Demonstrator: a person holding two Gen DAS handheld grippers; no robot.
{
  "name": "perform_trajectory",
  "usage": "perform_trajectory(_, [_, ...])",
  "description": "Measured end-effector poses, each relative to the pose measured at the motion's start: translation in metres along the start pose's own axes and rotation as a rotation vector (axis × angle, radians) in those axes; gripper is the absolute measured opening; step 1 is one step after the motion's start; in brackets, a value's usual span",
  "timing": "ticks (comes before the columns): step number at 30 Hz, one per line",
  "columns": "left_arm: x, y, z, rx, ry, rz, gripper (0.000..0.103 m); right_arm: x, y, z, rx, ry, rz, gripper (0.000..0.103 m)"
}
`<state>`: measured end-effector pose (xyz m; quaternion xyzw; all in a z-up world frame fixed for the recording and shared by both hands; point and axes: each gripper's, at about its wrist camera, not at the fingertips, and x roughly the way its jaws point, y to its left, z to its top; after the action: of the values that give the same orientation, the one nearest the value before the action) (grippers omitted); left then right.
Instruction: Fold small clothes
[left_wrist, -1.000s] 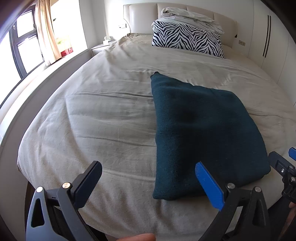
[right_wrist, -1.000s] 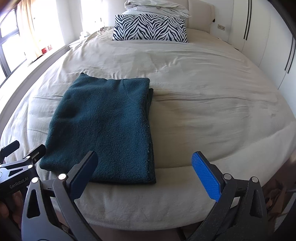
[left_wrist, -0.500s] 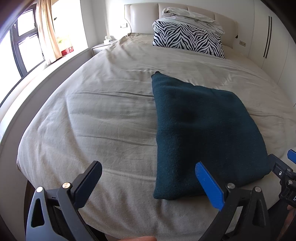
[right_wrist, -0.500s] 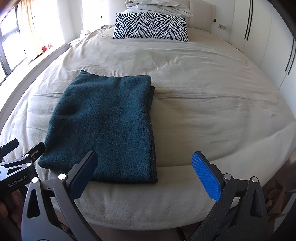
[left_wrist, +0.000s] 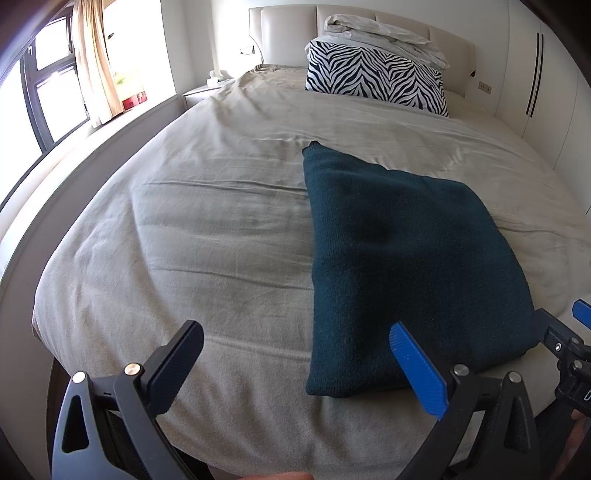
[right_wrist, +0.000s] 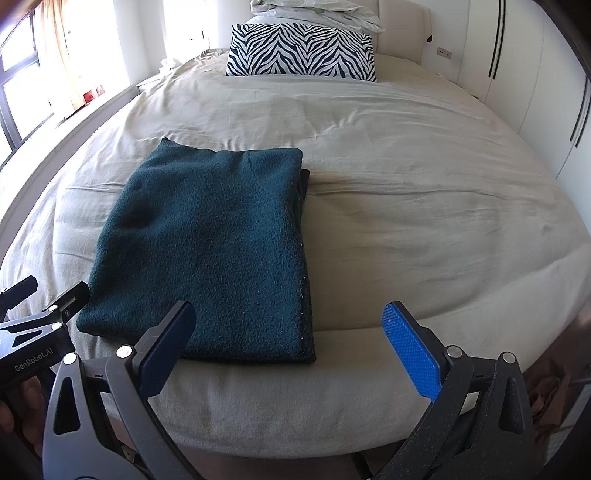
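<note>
- The only writing I can read is "GenRobot.AI", printed in white on the body of the left tool (right_wrist: 44, 295) where it pokes into the right wrist view at the lower left edge.
- There are no containers here; the one thing carrying anything is the bed (right_wrist: 406, 192), its beige cover wrinkled, and on it lies the folded dark teal garment (right_wrist: 210, 251).
- The garment sits flat as a tidy rectangle near the foot edge of the bed, just ahead of the right tool (right_wrist: 288, 354) and to its left; its near edge runs behind that tool's black finger.
- Seen from the left tool (left_wrist: 295, 373), the garment (left_wrist: 399, 266) lies ahead and to the right, its near corner behind the blue finger.
- Both tools stand wide apart, holding nothing, hovering off the foot of the bed and clear of the cloth.
- A zebra-striped pillow (right_wrist: 301, 51) rests far ahead by the headboard, with pale bedding (right_wrist: 317, 13) piled on top of it.
- Against half a second earlier, the garment lies just as it did and both tools remain spread, with only a slight drift in view.
</note>
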<state>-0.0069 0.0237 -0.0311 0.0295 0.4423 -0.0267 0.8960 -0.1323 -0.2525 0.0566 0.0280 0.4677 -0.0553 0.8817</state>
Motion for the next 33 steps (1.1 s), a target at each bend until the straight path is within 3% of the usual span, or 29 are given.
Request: perform_trajectory(33, [0.0021,-0.0009,-0.0047,-0.005,0.003,0.001,0.103,0.0037,0.0003,-0.0035,0.005,0.012,0.002,0.103])
